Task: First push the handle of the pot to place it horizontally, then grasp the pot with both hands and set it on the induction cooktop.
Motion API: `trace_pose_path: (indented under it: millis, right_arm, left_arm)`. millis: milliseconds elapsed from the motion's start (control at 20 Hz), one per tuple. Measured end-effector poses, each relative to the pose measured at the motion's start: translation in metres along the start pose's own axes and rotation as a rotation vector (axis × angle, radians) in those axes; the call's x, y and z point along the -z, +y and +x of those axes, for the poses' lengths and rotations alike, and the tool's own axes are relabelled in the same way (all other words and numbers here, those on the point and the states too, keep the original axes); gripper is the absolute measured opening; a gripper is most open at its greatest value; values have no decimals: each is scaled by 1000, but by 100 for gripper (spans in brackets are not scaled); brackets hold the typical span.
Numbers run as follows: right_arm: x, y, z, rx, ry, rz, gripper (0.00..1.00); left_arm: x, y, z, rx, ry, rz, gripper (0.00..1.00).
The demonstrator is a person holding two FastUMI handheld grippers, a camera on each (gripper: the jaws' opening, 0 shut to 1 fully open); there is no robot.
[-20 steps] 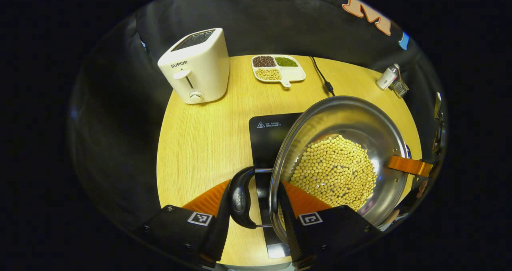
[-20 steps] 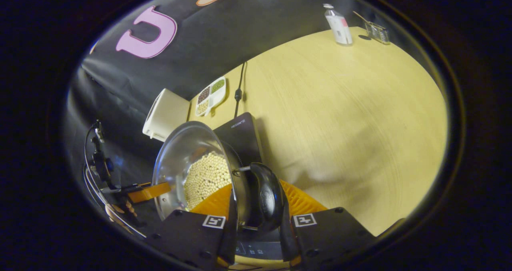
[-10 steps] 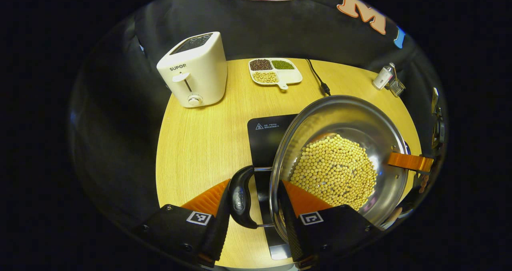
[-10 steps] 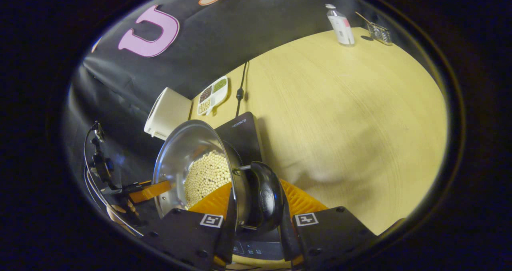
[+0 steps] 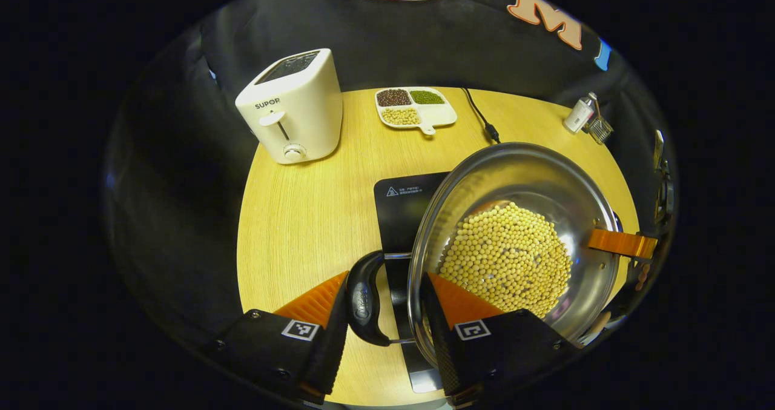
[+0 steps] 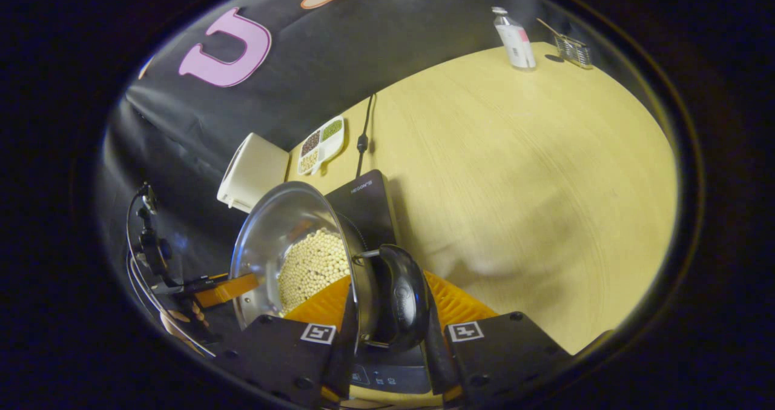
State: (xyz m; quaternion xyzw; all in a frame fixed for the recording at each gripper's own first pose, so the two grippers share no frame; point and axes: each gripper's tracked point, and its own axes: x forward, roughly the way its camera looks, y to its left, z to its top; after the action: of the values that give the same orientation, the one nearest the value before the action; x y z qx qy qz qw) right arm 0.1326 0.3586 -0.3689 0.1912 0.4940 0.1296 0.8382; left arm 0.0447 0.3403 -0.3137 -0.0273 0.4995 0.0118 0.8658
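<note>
A steel pot (image 5: 545, 174) with soybeans (image 5: 505, 258) in it hangs over the right part of the black induction cooktop (image 5: 402, 213). Whether it touches the cooktop I cannot tell. My left gripper (image 5: 384, 292) is shut on the pot's near black side handle (image 5: 362, 298), one orange finger outside the handle and the other inside the rim. My right gripper (image 6: 387, 301) is shut on the opposite black handle (image 6: 404, 295) in the same way. In the right gripper view the pot (image 6: 275, 240) reaches over the cooktop (image 6: 366, 201). The right gripper's orange finger (image 5: 620, 243) shows at the pot's far rim.
A white toaster (image 5: 290, 107) stands at the table's far left. A sectioned dish of beans (image 5: 415, 107) and the black power cord (image 5: 481, 116) lie at the back. A small bottle (image 6: 514, 34) and a wire basket (image 6: 572, 49) sit at the far right edge.
Both grippers keep their hold on the pot's handles. The table scene has slid slightly down in the left gripper view; the pot has hardly moved over the cooktop.
</note>
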Motion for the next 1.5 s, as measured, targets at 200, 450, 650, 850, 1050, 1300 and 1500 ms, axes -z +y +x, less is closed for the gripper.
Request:
trace_pose_path:
  millis: [200,450,650,850,1050,1300,1500]
  right_arm:
    - [-2,-3,-2,8,-4,1,49]
    - [-21,4,-17,-27,-50,-3,93]
    - [-38,-2,-36,-34,-86,-30,93]
    - [-53,-10,-69,-47,-149,-87,93]
    - [-59,-23,-112,-63,-192,-162,93]
    - [-64,-46,-171,-98,-232,-241,94]
    - [-78,-81,-222,-110,-305,-258,94]
  left_arm:
    - [2,1,-3,-39,-18,-18,68]
    - [-8,-3,-15,-79,-100,-44,100]
    - [-15,-15,-45,-96,-163,-53,100]
    - [-26,-24,-76,-178,-242,-38,99]
    - [-27,-63,-108,-204,-276,-28,99]
    - [-16,-147,-138,-159,-296,-47,99]
    - [-10,-219,-154,-109,-308,-49,98]
